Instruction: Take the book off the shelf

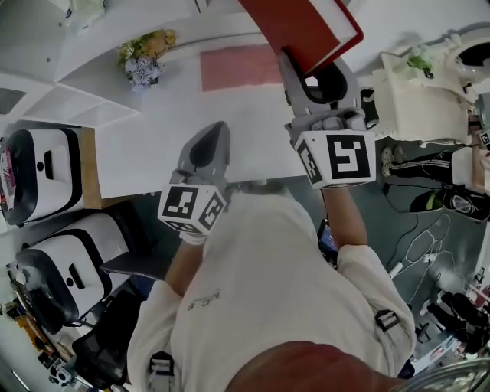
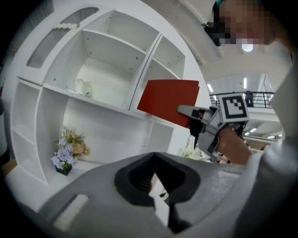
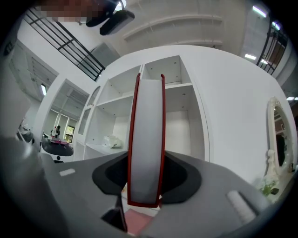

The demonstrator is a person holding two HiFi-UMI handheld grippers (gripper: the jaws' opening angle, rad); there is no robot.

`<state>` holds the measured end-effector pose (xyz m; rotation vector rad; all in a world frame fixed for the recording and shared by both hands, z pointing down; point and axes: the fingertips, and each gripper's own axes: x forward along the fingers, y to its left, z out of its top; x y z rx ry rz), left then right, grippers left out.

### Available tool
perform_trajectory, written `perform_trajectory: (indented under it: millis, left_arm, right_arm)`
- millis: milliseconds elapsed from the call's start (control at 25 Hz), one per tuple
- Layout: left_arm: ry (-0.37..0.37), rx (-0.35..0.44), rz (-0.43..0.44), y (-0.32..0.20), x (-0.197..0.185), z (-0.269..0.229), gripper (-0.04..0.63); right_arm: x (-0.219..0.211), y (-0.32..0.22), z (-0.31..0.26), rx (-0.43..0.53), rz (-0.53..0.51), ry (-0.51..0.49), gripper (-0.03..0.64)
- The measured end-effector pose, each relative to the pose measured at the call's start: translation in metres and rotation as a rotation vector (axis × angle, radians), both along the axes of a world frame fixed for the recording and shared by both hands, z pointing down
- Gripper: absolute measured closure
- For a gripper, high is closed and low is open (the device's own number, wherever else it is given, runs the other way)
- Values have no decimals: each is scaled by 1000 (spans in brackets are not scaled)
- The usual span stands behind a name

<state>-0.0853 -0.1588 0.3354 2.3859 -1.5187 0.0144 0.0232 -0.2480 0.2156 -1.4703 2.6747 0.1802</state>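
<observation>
One red book (image 1: 306, 23), one flower bunch (image 1: 145, 57), one pink mat (image 1: 237, 67), one left gripper (image 1: 217, 132), one right gripper (image 1: 310, 69).

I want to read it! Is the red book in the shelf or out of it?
Out. The right gripper clamps the red book in the air, clear of the white shelf.

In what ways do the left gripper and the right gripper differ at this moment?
The right gripper is closed on the red book; the left gripper is shut with nothing between its jaws. The right gripper is held further forward than the left gripper, nearer the white shelf. Both are grey, and each carries a cube with square markers.
</observation>
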Motion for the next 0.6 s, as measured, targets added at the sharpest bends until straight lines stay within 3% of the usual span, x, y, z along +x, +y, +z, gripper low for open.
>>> perform_trajectory:
  millis: [160,600]
  left_arm:
    - [-4,-5,16,-1,7,2,595]
    - [-30,-30,35,-7,16,18,595]
  right_arm:
    - [19,24,9,34,-30,-53,446]
    - [49,75,40,85,-45,-70,446]
